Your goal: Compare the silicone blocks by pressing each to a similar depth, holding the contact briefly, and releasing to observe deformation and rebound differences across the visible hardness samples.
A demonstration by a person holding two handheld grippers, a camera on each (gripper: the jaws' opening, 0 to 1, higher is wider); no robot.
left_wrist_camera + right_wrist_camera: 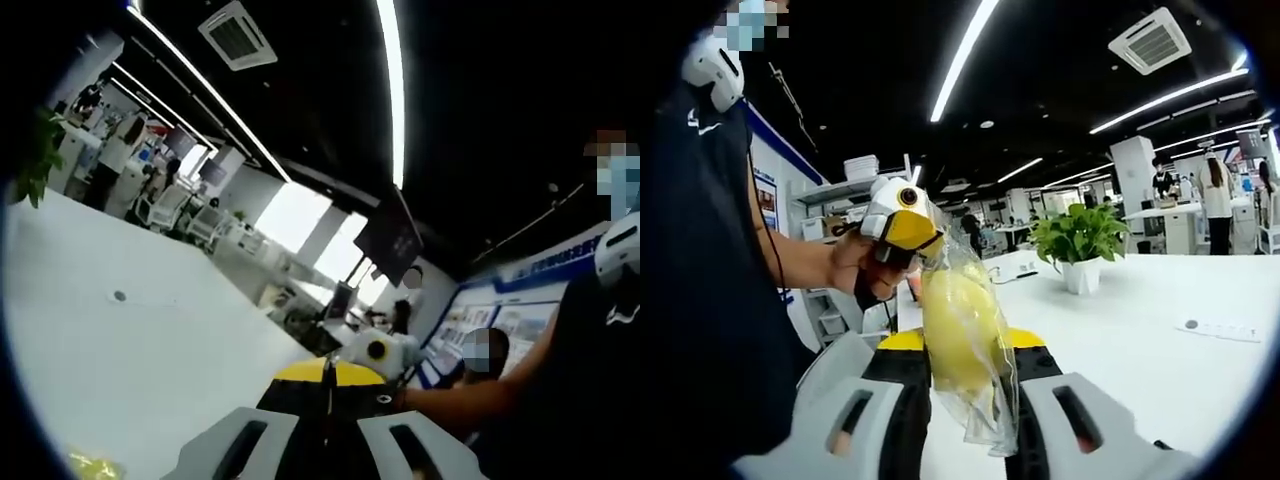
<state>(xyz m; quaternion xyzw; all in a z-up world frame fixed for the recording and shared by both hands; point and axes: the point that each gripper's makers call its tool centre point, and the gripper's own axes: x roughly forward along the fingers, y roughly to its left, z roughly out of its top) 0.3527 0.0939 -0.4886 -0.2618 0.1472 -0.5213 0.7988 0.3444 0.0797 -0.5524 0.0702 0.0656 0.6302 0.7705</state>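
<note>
two views. left gripper view: my left hand-held gripper point(325, 440) is clenched on nothing, over a white counter point(130, 330) in an office under strip lights point(392, 90). right gripper view: right hand-held gripper point(965, 400) clamps a bagged yellow silicone block point(960, 335); potted plant point(1078, 245) on the counter.

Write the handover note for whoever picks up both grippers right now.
Right gripper: shut on a yellow block in a clear bag, squeezed between its jaws and held up off the white table.
Left gripper: jaws nearly together with only a thin gap; nothing visibly held. In the right gripper view it sits just behind the top of the bag.
Another yellowish item lies on the table at the lower edge of the left gripper view; too blurred to identify.
Done: the press on this block is underway.
Left: hold briefly, release, watch the rebound, then press the other samples to a similar depth.
</note>
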